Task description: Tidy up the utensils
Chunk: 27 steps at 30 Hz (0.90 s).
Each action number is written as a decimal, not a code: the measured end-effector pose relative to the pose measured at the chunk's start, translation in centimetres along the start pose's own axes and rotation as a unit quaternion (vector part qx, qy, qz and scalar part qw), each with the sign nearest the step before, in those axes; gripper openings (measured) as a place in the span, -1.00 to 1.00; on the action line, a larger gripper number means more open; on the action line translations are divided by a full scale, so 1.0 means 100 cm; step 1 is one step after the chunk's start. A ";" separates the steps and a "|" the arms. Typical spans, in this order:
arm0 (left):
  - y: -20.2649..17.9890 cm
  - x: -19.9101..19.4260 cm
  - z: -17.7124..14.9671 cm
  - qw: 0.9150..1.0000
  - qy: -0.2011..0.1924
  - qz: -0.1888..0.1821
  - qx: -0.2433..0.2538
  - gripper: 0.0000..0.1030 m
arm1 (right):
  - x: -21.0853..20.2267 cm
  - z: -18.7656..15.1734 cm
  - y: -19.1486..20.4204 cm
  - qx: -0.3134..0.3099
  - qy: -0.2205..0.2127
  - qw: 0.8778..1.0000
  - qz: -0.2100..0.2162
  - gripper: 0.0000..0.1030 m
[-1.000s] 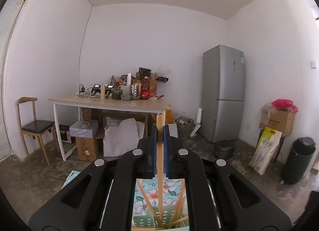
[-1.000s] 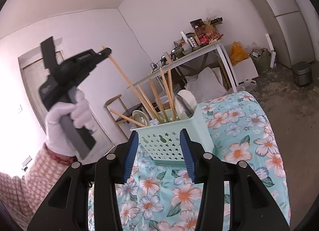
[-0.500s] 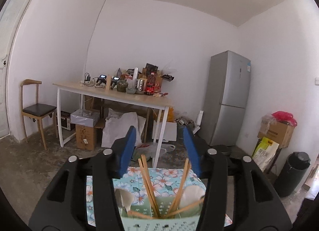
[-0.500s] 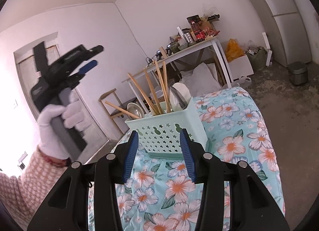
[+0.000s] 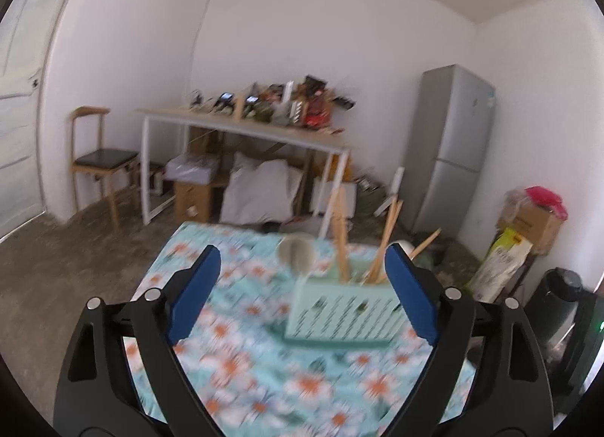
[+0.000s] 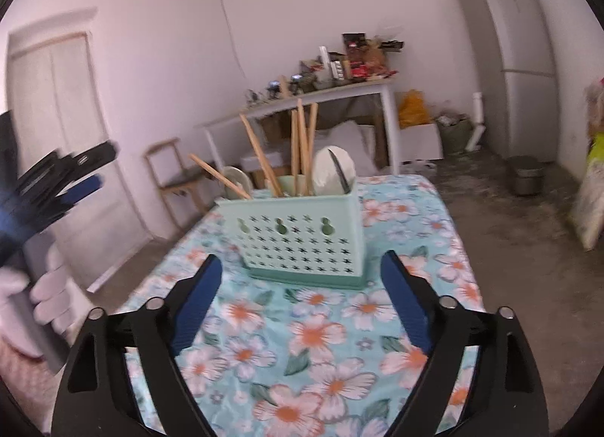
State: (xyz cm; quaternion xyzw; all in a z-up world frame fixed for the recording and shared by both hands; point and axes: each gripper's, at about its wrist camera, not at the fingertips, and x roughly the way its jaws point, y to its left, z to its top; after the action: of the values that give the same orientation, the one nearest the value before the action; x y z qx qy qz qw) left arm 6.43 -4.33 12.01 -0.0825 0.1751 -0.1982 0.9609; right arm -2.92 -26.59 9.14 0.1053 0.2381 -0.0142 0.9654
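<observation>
Left wrist view: the left tool (image 5: 302,287) stands spread wide with nothing between its blue pads (image 5: 194,291); its jaws have just been opening, and the chopstick it pinched a second ago is gone from them. The mint utensil basket (image 5: 339,314) sits on the flowered desk (image 5: 234,327), ahead and slightly right of the tool, close by its right pad but not gripped. Wooden chopsticks (image 5: 341,244) stand upright and leaning in the basket, with a pale spoon (image 5: 298,254) at its left end. The picture is smeared by motion, and the basket now lies farther out than half a second ago, so the tool appears to be backing away. Right wrist view: the right tool (image 6: 300,299) is likewise spread and empty, its jaws having just opened from a half-closed set; the basket (image 6: 298,237) stands just beyond the pad tips, clear of them. Chopsticks (image 6: 302,150) fan out of its middle, a white spoon (image 6: 334,170) sits at its right end, and a second pale spoon (image 6: 236,178) at its left. At the left edge a white-gloved hand (image 6: 45,293) holds the left tool (image 6: 56,180), blurred, lower and nearer than before. Reading: the chopstick looks delivered into the basket, and both tools have let go. No loose utensil shows on the desk cloth in either view, so the sorting seems finished or close to it, though the near edge is hidden behind the tools.
</observation>
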 end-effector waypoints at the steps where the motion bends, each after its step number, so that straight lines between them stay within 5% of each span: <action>1: 0.005 0.000 -0.004 1.000 0.006 0.009 -0.001 0.74 | -0.002 -0.001 0.003 -0.002 -0.001 1.000 -0.012 0.74; 4: 0.017 -0.005 -0.021 0.999 0.020 0.043 -0.017 0.78 | -0.003 -0.003 0.011 -0.009 -0.004 0.999 -0.053 0.87; 16: 0.029 0.000 -0.051 0.989 0.075 0.123 -0.012 0.82 | 0.011 -0.008 0.027 -0.034 0.029 0.987 -0.155 0.87; 27: 0.030 0.013 -0.064 0.983 0.117 0.138 -0.013 0.82 | 0.013 -0.007 0.030 -0.032 0.039 0.984 -0.173 0.87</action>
State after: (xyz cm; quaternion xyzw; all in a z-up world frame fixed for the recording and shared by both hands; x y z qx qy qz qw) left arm 6.22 -2.73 5.07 -0.0462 0.2986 -0.0694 0.9507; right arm -1.91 -23.47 8.51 0.0322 0.2909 -0.1693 0.9411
